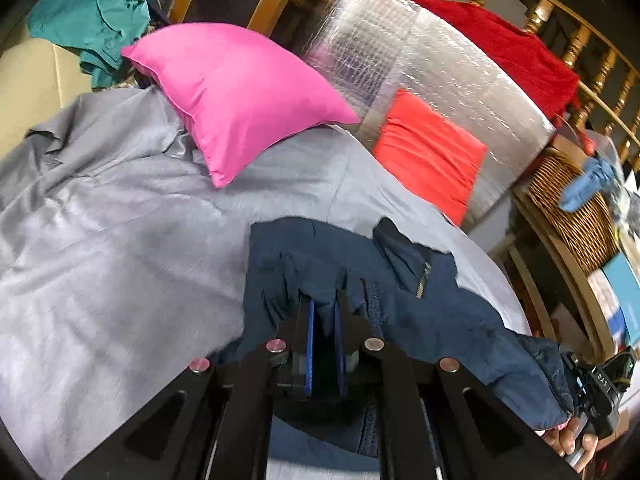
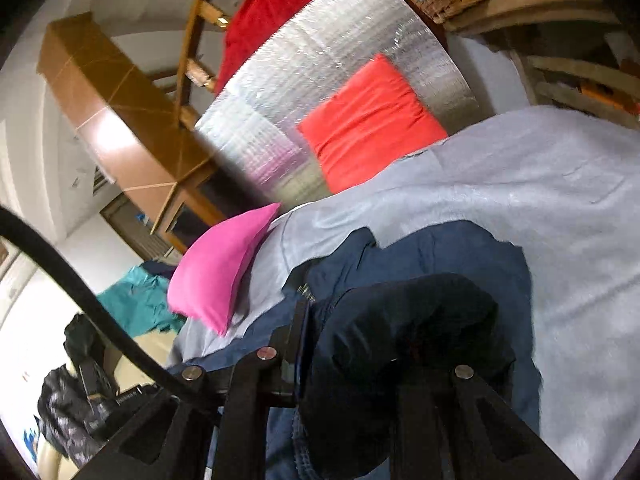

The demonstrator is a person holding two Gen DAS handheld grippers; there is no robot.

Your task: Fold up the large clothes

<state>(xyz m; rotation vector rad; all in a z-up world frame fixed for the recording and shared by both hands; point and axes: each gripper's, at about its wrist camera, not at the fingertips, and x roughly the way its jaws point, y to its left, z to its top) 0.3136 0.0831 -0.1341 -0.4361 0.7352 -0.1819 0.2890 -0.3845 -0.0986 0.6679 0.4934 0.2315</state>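
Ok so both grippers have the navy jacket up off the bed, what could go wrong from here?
The left gripper pinches only a thin fold of the navy jacket, so it may slip. Fabric bunches over the right gripper, so the fold could come out crooked. The pink pillow lies close and may get dragged.

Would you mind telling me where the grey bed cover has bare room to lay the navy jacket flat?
Bare grey cover lies below the pink pillow, left of the navy jacket. It is crowded toward the red cushion, silver mat and wicker basket.
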